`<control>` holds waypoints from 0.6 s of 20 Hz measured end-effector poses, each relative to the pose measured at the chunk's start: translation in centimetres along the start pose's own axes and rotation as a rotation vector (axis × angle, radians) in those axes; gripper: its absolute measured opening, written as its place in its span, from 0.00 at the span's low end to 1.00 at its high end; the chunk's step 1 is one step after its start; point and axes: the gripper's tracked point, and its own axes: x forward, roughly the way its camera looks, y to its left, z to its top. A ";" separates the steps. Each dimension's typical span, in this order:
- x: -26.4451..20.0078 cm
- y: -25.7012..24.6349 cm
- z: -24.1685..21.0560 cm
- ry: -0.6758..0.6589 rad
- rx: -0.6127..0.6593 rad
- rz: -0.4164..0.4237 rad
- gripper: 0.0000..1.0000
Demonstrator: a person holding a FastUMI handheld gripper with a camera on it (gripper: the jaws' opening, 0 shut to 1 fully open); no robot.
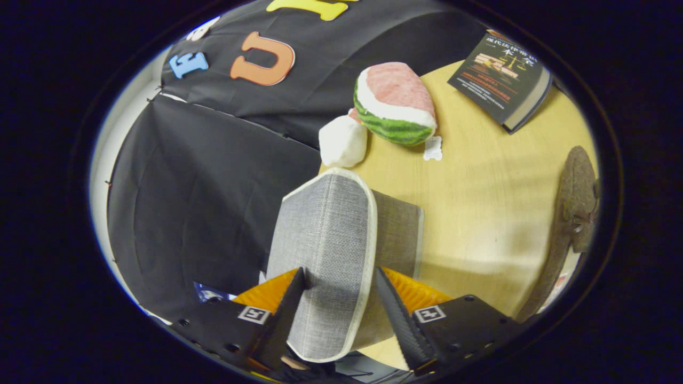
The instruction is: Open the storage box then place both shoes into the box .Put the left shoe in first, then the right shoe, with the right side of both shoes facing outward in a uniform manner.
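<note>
Beyond the hand-held gripper, a watermelon-slice plush (395,104) rests on the bench (480,186) beside a white plush (343,141). A dark book (501,80) lies farther right; a brown felt hat (573,205) nearer.

1. The gripper (341,280) has both fingers spread wide apart.
2. The left finger (288,309) lies against the grey lid (331,250) that stands between them.
3. The right finger (400,314) sits just beside the lid's other face; whether it touches cannot be told.
4. Both fingers point forward and converge slightly toward their tips.
</note>
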 end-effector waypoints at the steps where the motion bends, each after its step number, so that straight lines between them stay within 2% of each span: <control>1: 0.1 0.1 -0.2 0.005 -0.011 -0.002 0.76; 4: 0.1 0.0 -0.2 0.017 0.005 0.003 0.73; 9: 0.1 0.1 -0.5 0.038 0.109 0.070 0.73; 12: -0.4 0.1 -0.5 0.028 0.064 0.070 0.61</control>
